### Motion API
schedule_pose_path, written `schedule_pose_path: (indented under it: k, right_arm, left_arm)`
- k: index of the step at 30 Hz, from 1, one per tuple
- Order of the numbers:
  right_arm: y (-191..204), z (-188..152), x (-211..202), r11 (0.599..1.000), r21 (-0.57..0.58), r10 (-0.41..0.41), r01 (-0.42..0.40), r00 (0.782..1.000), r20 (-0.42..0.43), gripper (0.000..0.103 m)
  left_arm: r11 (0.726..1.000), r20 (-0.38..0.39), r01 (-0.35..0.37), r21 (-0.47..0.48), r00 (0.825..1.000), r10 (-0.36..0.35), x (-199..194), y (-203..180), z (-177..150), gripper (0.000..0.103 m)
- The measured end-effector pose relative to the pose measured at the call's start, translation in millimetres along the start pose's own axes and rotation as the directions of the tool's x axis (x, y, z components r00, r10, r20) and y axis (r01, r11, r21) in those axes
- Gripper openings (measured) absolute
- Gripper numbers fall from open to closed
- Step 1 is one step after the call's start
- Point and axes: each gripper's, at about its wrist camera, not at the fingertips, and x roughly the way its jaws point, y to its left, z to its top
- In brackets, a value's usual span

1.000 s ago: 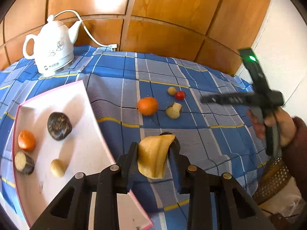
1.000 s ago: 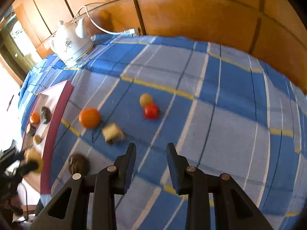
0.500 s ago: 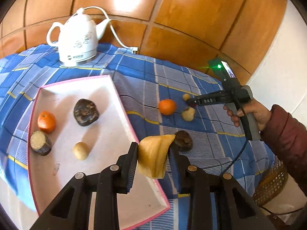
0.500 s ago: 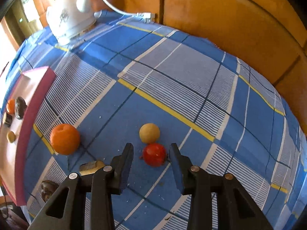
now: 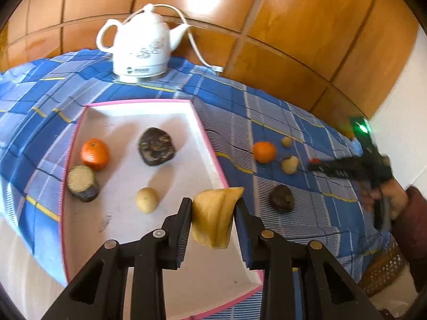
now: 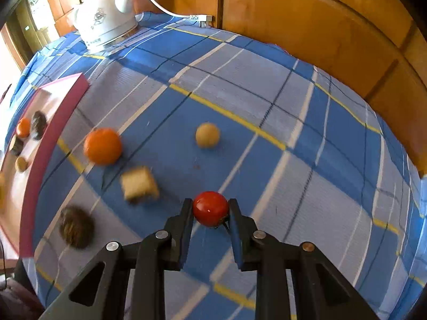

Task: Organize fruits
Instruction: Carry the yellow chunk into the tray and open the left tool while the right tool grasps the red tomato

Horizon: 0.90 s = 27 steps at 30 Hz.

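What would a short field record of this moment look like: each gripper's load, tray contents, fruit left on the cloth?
left gripper: shut on yellow piece, over the tray
right gripper: just closed on tomato
in tray: orange, dark lump, cut piece, small tan ball
on cloth: orange, tan ball, pale chunk, dark fruit
background: kettle

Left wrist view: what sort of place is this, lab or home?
Likely a home room, not a lab: a white ceramic electric kettle with its cord, a blue checked tablecloth over the table, and warm wood-panelled walls behind.
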Motion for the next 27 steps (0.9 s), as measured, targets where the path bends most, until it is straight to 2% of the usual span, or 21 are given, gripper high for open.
schedule_pose_path:
  k: [6,11,13,17,20,25,27]
  right_arm:
    - [1.4,-29.1,-6.4,1.000,-0.002,0.008,-0.008,1.000,-0.008,0.026]
    - [-1.9,-28.9,-6.7,1.000,0.013,0.014,-0.014,1.000,0.011,0.026]
    - [-2.9,-28.9,-9.0,1.000,0.014,0.021,-0.021,0.999,0.024,0.026]
    - [-2.5,-29.6,-11.0,1.000,0.009,0.022,-0.023,0.999,0.035,0.026]
    - [-2.0,-28.9,-12.8,1.000,0.005,0.028,-0.028,0.999,0.045,0.026]
    - [-2.0,-28.5,-14.8,0.999,0.007,0.036,-0.037,0.998,0.056,0.026]
    - [-2.4,-28.6,-15.1,0.999,0.007,0.038,-0.038,0.998,0.058,0.026]
  left_arm:
    - [0.994,0.035,-0.078,-0.076,0.996,0.081,-15.5,29.1,-3.4,0.032]
    - [0.972,0.022,-0.150,-0.182,0.987,0.157,-24.5,62.3,-13.4,0.032]
    - [0.964,0.017,-0.178,-0.198,0.983,0.185,-24.4,68.5,-16.2,0.032]
    - [0.955,0.017,-0.226,-0.192,0.972,0.233,-21.4,67.5,-16.3,0.032]
    - [0.953,0.037,-0.263,-0.150,0.962,0.271,-19.5,60.0,-11.1,0.032]
    - [0.934,0.071,-0.343,-0.100,0.934,0.351,-14.2,49.6,-1.9,0.032]
    - [0.934,0.078,-0.343,-0.097,0.933,0.351,-12.4,48.5,2.3,0.033]
